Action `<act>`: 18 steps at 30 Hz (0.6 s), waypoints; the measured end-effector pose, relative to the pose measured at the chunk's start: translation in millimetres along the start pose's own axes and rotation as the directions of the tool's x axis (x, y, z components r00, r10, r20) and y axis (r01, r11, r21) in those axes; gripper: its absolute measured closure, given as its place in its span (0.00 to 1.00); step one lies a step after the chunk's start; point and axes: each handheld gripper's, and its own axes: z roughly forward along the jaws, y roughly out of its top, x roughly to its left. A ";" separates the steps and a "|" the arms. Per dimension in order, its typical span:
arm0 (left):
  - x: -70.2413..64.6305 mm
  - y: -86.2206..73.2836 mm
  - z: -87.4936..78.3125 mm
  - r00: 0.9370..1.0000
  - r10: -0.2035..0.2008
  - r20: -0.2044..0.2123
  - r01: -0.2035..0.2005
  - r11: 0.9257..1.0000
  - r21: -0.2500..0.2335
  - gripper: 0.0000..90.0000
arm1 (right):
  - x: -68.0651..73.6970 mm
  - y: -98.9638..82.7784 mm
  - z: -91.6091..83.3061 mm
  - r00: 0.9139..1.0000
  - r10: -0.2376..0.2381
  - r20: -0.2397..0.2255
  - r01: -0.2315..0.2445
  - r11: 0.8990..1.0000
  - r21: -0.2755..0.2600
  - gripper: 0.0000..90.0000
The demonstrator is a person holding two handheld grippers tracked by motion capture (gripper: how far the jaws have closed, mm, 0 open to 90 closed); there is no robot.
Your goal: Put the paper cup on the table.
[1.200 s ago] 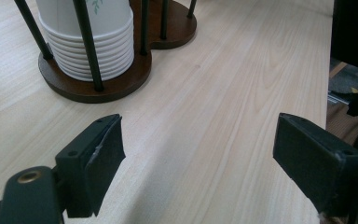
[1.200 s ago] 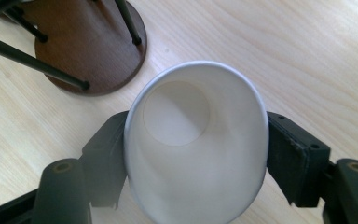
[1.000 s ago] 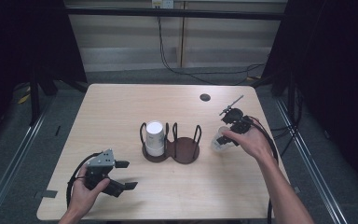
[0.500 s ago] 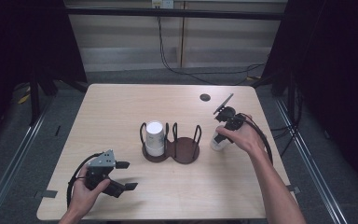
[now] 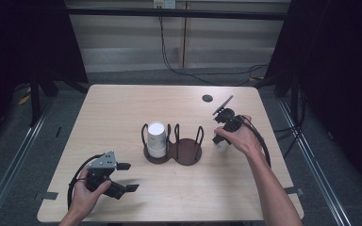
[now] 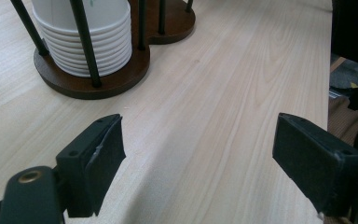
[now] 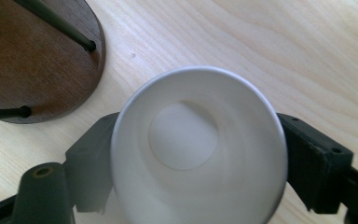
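A white paper cup (image 7: 191, 140) stands mouth-up on the table just right of the brown two-bay cup holder (image 5: 187, 155). My right gripper (image 5: 220, 141) points down around it. Its jaws have just been opening, and the cup sits loosely between them. The holder's left bay holds a stack of white cups (image 5: 156, 140), and the right bay is bare. At the near left, my left gripper (image 5: 128, 177) rests low over the table, open with nothing between its jaws. The left gripper view shows the stack (image 6: 91, 42) ahead on the holder base (image 6: 121, 79).
A small black round disc (image 5: 207, 98) lies on the far right part of the table. Cables trail from both grippers. The holder base (image 7: 32, 60) lies close to the left of the right gripper's jaws. Dark floor surrounds the table.
The right hand has come down a little with the cup, close beside the holder, and its gripper stands more upright. The left hand has stayed in place.
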 end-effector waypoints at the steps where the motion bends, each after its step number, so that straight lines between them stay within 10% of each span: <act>1: 0.0 0.0 -0.5 1.000 0.003 -0.001 -0.003 1.000 -0.002 0.18 | 0.1 -0.3 0.7 1.000 0.005 -0.005 -0.005 1.000 -0.005 0.20; 18: -0.1 -0.2 1.3 1.000 0.002 -0.009 -0.002 1.000 0.005 0.18 | -1.7 -1.3 -11.0 0.997 0.066 -0.026 -0.069 0.990 -0.120 0.16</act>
